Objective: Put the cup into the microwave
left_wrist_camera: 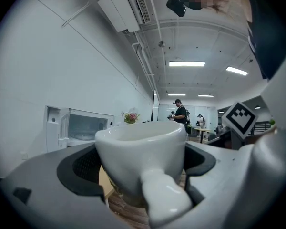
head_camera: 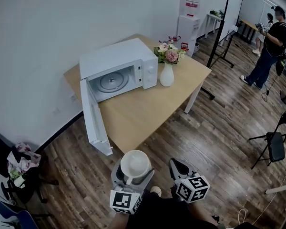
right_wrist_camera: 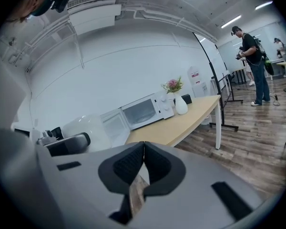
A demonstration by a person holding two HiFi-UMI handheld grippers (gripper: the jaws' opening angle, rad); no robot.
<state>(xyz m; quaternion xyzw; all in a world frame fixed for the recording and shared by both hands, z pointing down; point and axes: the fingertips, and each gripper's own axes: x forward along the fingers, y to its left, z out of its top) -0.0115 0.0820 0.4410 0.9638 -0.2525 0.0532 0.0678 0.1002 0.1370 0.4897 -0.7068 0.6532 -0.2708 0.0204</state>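
low in the centre of the head view: white cup (head_camera: 135,164) clamped between the jaws of the left gripper (head_camera: 133,171), handle toward the gripper's camera, above the wood floor, off the table (head_camera: 148,111). just to its right, right gripper (head_camera: 175,165), jaws pressed together, holding nothing. upper left on the table: microwave (head_camera: 118,61), door (head_camera: 92,116) swung wide, what looks like a glass turntable inside. vase of flowers (head_camera: 167,70) just right of it.

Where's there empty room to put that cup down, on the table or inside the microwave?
The table is bare across its front half, between the open door and the right edge. The microwave cavity holds only its turntable. It is crowded at the back right, where the vase with flowers stands close beside the microwave.
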